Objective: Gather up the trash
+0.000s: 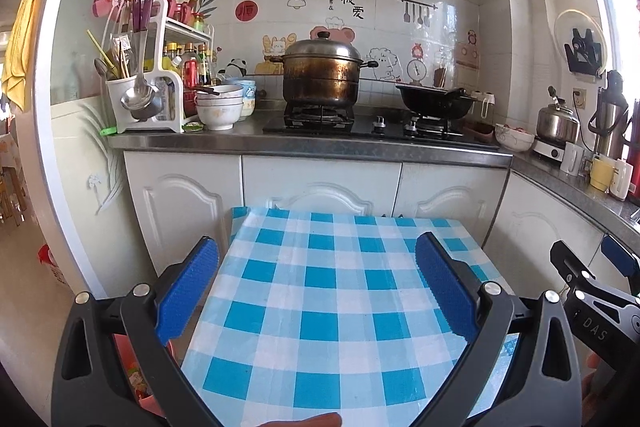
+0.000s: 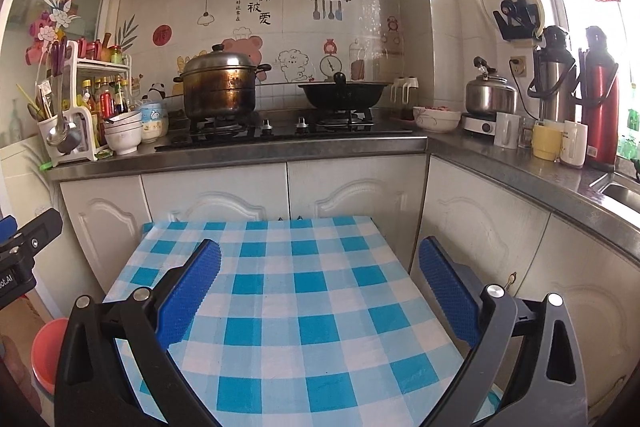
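Both hand-held grippers, left [image 1: 316,259] and right [image 2: 319,257], spread, empty above cloth [image 2: 280,307]; no trash visible; search before reaching.

The wall sticker [image 1: 352,1] on the tiled backsplash, at twelve o'clock above the steamer pot, carries the large black characters 發財被愛, with a smaller column beside them too fine to read; a red round sticker [image 1: 245,11] at ten o'clock from the pot bears one character, not legible with certainty. In the left wrist view the right gripper [image 1: 592,279] body at three o'clock shows "DAS". In the right wrist view the left gripper [image 2: 18,259] body at nine o'clock shows a cut-off "ot.AI".
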